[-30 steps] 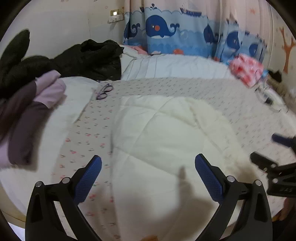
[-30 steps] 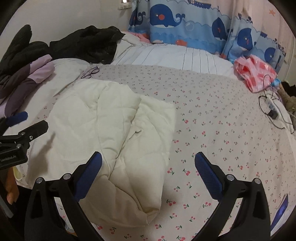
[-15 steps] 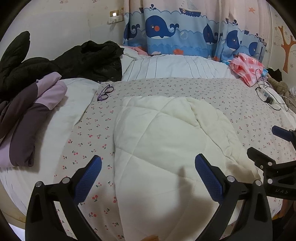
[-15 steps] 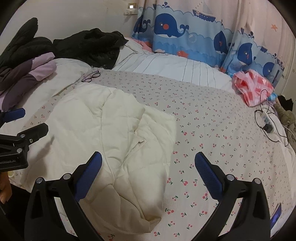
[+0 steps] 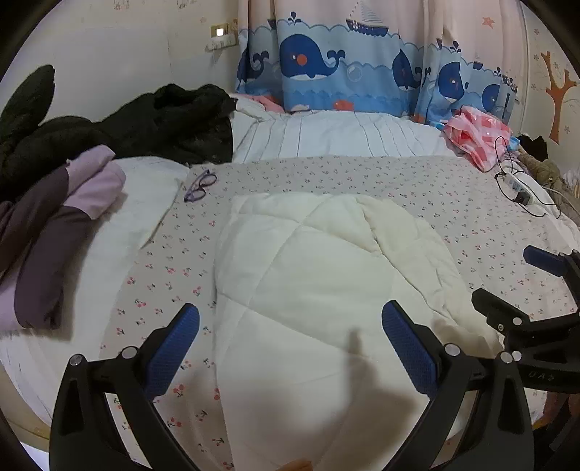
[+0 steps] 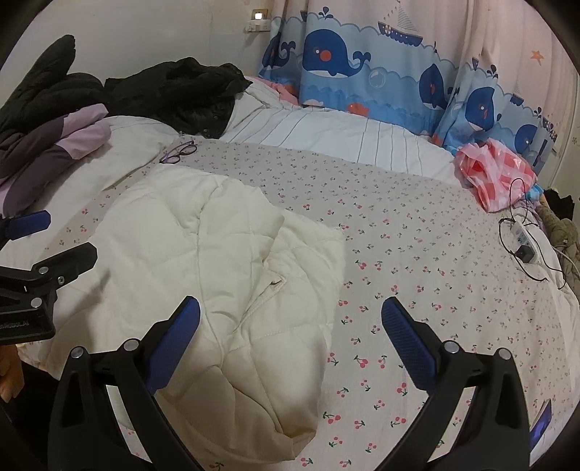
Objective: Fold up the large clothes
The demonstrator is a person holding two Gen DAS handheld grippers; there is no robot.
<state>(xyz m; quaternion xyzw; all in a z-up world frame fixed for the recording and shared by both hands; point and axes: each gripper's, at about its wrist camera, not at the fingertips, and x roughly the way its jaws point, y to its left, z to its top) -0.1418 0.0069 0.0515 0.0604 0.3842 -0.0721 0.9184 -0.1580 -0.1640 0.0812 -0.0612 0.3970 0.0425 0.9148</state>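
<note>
Both the left hand-held gripper [image 5: 290, 337] and right hand-held gripper [image 6: 290, 333] now hover wide open and empty over the cream quilted jacket [image 5: 311, 290]; the camera has steadied, so a fold looks finished.

A wide bed [image 6: 417, 253] fills the room, covered by a pale sheet with small cherry prints [image 5: 362, 174]. Behind it lies a white striped duvet [image 5: 337, 137]. The far wall [image 5: 127, 54] is plain cream and carries a switch plate with a small lit light [image 5: 220, 32]. A curtain with blue whales and sailing boats [image 6: 362, 61] hangs beside it. On the right wall there is an orange tree sticker [image 5: 558, 94]. The light is dim and indoor.
</note>
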